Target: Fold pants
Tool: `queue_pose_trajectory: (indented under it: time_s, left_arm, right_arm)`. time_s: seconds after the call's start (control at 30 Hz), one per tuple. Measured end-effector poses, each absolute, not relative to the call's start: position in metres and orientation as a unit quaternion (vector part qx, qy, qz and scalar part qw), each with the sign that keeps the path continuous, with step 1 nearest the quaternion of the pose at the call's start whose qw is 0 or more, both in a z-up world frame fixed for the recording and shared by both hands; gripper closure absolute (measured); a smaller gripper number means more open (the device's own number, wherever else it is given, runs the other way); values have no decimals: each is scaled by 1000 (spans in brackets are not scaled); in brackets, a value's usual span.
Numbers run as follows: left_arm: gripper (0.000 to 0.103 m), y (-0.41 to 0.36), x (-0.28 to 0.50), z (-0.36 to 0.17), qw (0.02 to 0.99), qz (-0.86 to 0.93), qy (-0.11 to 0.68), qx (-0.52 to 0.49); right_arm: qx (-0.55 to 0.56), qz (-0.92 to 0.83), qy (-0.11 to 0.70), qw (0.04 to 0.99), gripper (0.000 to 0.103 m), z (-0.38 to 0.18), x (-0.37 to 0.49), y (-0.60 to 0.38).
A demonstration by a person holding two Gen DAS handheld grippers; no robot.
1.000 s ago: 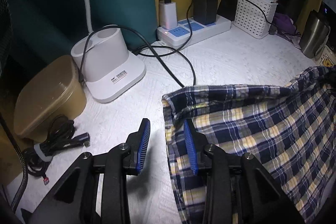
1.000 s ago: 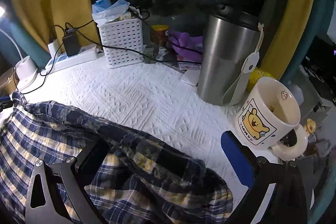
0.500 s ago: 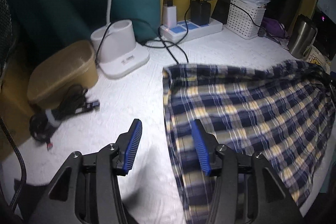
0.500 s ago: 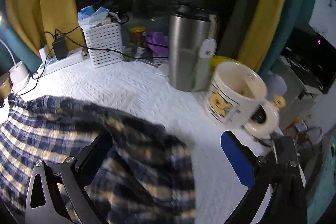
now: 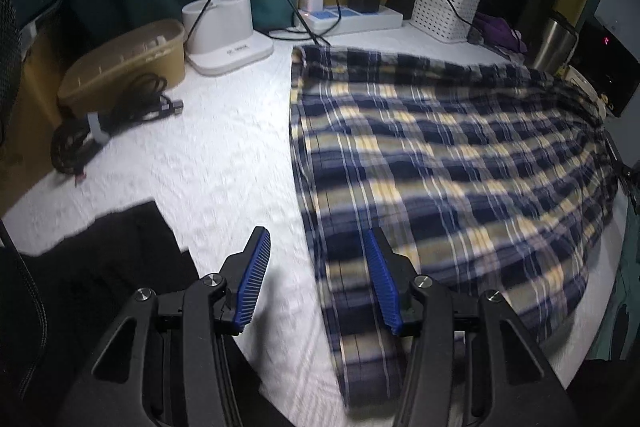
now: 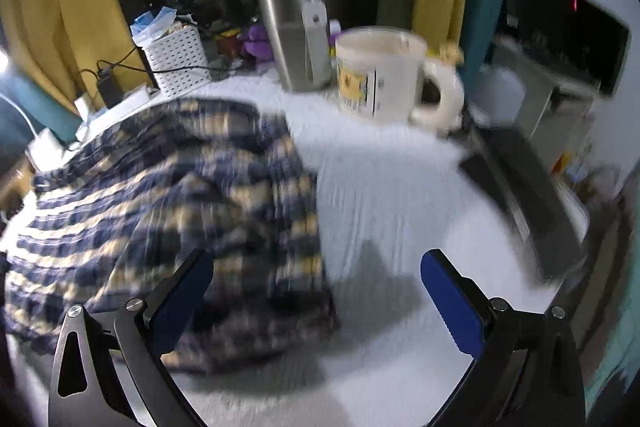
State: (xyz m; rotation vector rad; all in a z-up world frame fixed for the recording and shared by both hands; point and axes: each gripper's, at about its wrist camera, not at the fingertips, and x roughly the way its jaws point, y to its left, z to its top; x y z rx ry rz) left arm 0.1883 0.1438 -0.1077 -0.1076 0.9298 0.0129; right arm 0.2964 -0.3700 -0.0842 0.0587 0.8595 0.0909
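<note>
Two dim indoor fisheye views with dark vignetted corners and lines bowed at the edges. In the left wrist view, light falls from the upper left, brightest on the white cloth point(image 5: 224, 147); the background stays murky and the near pants point(image 5: 440, 167) edge smears. The right wrist view is heavily motion-blurred: pants point(image 6: 168, 207), mug point(image 6: 384, 75) and right edge streak. A soft shadow lies between the fingers point(image 6: 448, 291).

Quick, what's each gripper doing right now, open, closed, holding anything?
Left gripper: open, holding nothing; the plaid pants' edge lies below it.
Right gripper: open wide, holding nothing, above the pants' other end.
</note>
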Motion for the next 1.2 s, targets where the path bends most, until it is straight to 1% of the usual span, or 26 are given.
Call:
queue_pose_trajectory:
  time_s: [0.1, 0.2, 0.27, 0.3, 0.33, 0.37, 0.4, 0.47, 0.53, 0.6, 0.73, 0.87, 0.97, 1.1, 1.2]
  left_arm:
    - [53, 142, 177, -112, 891, 6, 451, -54]
    - [53, 142, 168, -113, 891, 7, 450, -56]
    - [52, 142, 163, -113, 892, 9, 449, -57]
    - [52, 142, 160, -112, 892, 11, 448, -57]
    - [51, 143, 158, -112, 893, 12, 446, -58]
    - [50, 143, 156, -112, 894, 12, 444, -60]
    - [48, 143, 153, -111, 895, 12, 442, -61]
    - [47, 141, 149, -111, 896, 12, 439, -63]
    - [47, 140, 147, -111, 896, 12, 440, -66]
    - [47, 139, 144, -113, 895, 10, 440, -73]
    - [47, 138, 143, -116, 891, 12, 446, -81]
    - [47, 133, 143, -111, 891, 10, 447, -75]
    - [47, 128, 145, -105, 894, 3, 442, -75]
    - [47, 120, 142, -104, 892, -13, 446, -71]
    - [47, 120, 136, -108, 887, -20, 455, -78]
  right_arm:
    - [65, 53, 431, 899, 1, -98, 288, -376]
    - [87, 62, 436, 894, 13, -107, 282, -376]
    - [96, 63, 431, 895, 15, -110, 281, -375]
    - [92, 68, 432, 895, 18, -110, 281, -371]
    - [89, 72, 431, 895, 28, -110, 282, -368]
    - [87, 78, 432, 894, 32, -110, 284, -364]
    - [82, 79, 432, 895, 32, -110, 285, -360]
    - [71, 81, 430, 896, 38, -111, 289, -353]
    - [73, 90, 430, 896, 59, -112, 291, -350]
    - [69, 101, 430, 895, 67, -113, 293, -345]
    - [18, 111, 405, 907, 72, -98, 296, -336]
    - [-26, 104, 360, 927, 72, -63, 306, -336]
    - [-56, 96, 339, 934, 73, -47, 321, -335]
    - [-116, 64, 340, 931, 73, -55, 341, -333]
    - [-122, 58, 359, 923, 73, -74, 345, -340]
